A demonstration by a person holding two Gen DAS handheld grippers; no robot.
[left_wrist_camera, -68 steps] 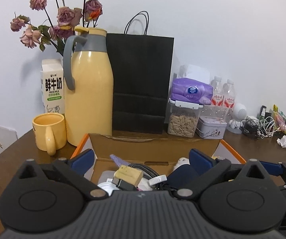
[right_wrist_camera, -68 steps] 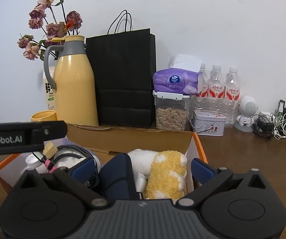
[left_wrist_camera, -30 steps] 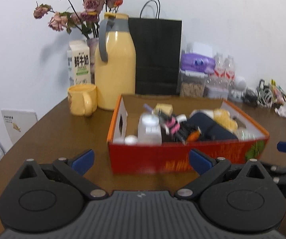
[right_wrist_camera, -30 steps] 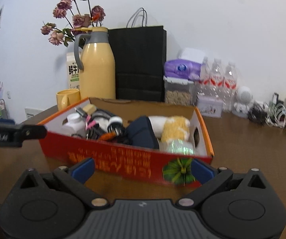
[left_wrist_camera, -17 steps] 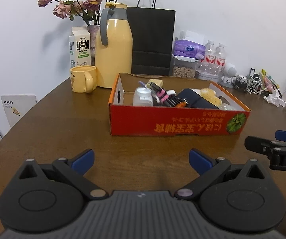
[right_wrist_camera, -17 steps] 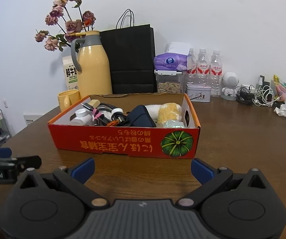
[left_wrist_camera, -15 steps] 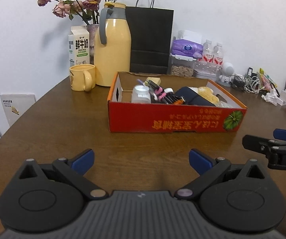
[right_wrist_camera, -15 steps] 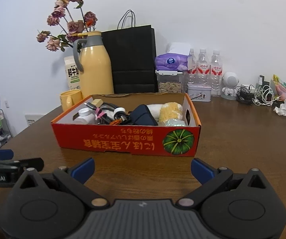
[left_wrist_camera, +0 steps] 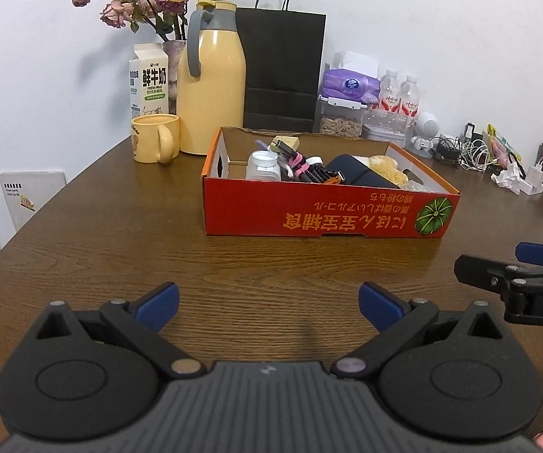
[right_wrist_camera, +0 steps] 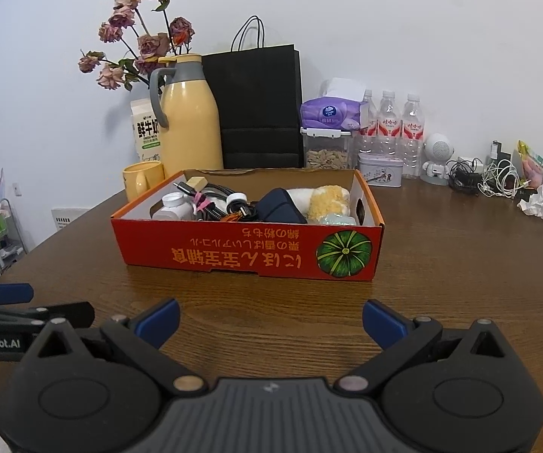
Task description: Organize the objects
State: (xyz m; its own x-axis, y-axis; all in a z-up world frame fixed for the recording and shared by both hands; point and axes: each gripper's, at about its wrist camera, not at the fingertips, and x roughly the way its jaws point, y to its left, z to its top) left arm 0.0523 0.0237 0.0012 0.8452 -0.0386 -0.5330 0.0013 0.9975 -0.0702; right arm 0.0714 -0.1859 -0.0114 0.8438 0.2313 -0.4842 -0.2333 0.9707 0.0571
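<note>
1. The left gripper [left_wrist_camera: 267, 304] hangs above the wooden table [left_wrist_camera: 120, 234], spread wide and holding nothing.
2. The right gripper [right_wrist_camera: 270, 319] is likewise spread and empty.
3. The red box [right_wrist_camera: 249, 253] stands on the table ahead of both, well apart from them.
4. In it lie a white bottle [left_wrist_camera: 263, 166], cables [right_wrist_camera: 215, 204], a dark pouch [right_wrist_camera: 281, 205] and a yellow plush toy [right_wrist_camera: 326, 198].

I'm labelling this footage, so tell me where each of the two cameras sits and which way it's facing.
Left wrist: sits on the left gripper, facing the red box across the table; the right gripper and a hand edge show at right.
Right wrist: sits on the right gripper, facing the same box; the left gripper shows at left.
Shared: box, yellow thermos, black bag.
</note>
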